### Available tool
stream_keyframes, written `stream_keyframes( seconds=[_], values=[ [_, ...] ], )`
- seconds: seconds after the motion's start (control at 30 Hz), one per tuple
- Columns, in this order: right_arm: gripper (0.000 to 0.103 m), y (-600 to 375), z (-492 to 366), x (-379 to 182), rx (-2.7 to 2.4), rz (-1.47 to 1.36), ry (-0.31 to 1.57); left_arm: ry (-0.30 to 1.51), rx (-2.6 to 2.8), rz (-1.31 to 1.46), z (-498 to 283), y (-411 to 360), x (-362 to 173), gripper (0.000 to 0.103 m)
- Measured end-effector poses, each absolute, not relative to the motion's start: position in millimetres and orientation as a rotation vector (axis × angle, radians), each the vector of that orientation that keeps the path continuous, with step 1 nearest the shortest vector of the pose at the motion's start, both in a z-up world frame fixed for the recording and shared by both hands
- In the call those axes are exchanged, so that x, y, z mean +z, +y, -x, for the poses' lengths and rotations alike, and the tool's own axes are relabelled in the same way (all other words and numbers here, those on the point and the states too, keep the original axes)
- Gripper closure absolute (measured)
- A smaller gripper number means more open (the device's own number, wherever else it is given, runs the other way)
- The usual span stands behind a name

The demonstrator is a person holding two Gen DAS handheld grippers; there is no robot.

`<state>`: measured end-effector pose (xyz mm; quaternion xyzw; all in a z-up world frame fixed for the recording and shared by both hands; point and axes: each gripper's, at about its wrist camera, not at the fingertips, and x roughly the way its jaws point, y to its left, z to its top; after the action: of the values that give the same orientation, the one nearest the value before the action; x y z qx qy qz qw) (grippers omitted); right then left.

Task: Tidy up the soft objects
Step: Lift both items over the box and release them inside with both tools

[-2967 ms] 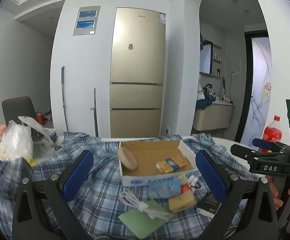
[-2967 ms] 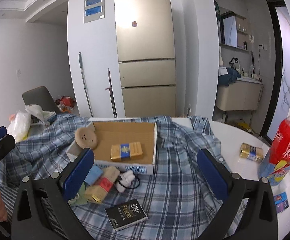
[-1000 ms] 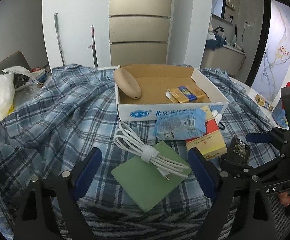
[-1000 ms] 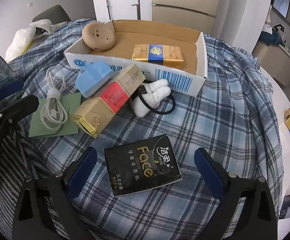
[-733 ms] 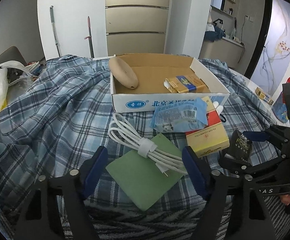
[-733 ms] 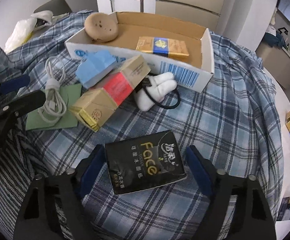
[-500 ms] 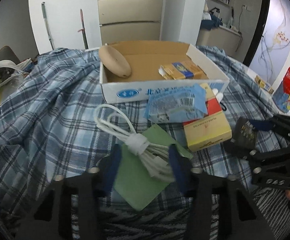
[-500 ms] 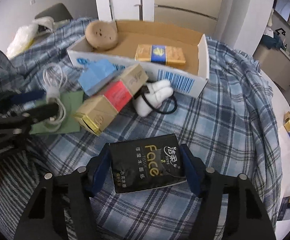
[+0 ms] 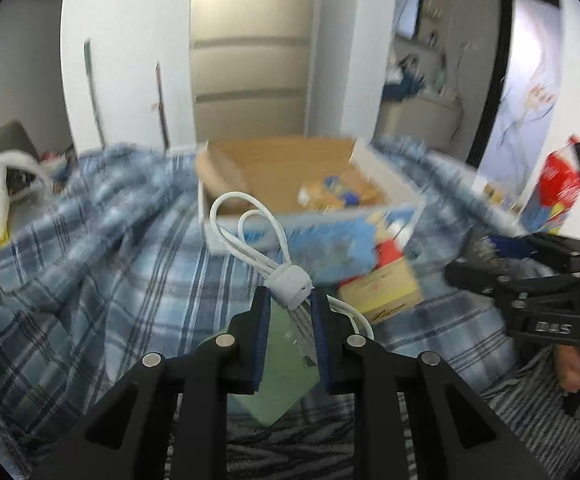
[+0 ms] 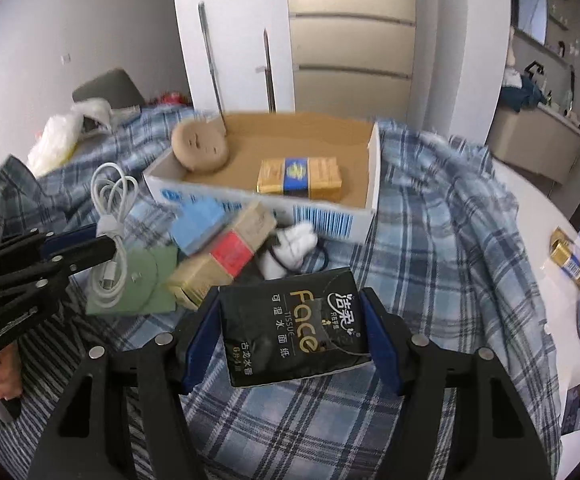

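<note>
The left gripper [image 9: 289, 312] is clamping the bundled white cable [image 9: 258, 248] just below its white band, its jaws having just been closing with the cable between them; the loops are standing up past the fingertips in front of the cardboard box [image 9: 386, 184], and that view is blurred. Seen from the right wrist, the same cable [image 10: 112, 216] is hanging over the green pad [image 10: 142, 280], which is lying on the plaid cloth [image 10: 442, 216]. The right gripper [image 10: 294, 328] is squeezing the black tissue pack [image 10: 294, 328] by its two long sides, blue pads pressing on it, and the pack is sitting tilted above the cloth. Just beyond it, the red and tan carton [image 10: 226, 256] is lying against the box's front wall with a light blue packet [image 10: 198, 216] resting on top, and a white soft toy [image 10: 290, 248] with a black loop is lying beside the carton. Inside the box [image 10: 374, 176] a round tan sponge [image 10: 200, 148] is leaning in the far left corner and a gold and blue pack [image 10: 300, 180] is lying flat near the middle. A person's fingers [image 10: 6, 376] are showing at the lower left behind the left gripper's handle.
</note>
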<state>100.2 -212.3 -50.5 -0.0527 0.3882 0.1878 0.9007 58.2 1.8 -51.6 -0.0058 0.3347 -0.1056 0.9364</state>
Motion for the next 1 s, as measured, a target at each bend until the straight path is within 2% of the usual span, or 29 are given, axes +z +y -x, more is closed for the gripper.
stream_keyframes(
  seconds=[0.23, 0.43, 1.0],
  values=[
    [0.037, -217.8, -79.1, -26.4, 0.38, 0.074, 0.616, 0.424, -0.205, -0.018, -23.6, -1.3, -21.4, 0.081],
    [0.038, -223.5, -64.8, -10.3, 0.35, 0.049, 0.475, 0.291, -0.178, -0.017, -4.8, 2.7, -6.9, 0.081],
    [0.037, -227.8, -42.9, 17.2, 0.317, 0.077, 0.318, 0.204, -0.192, -0.105, 27.2, -12.6, 25.7, 0.081]
  ],
)
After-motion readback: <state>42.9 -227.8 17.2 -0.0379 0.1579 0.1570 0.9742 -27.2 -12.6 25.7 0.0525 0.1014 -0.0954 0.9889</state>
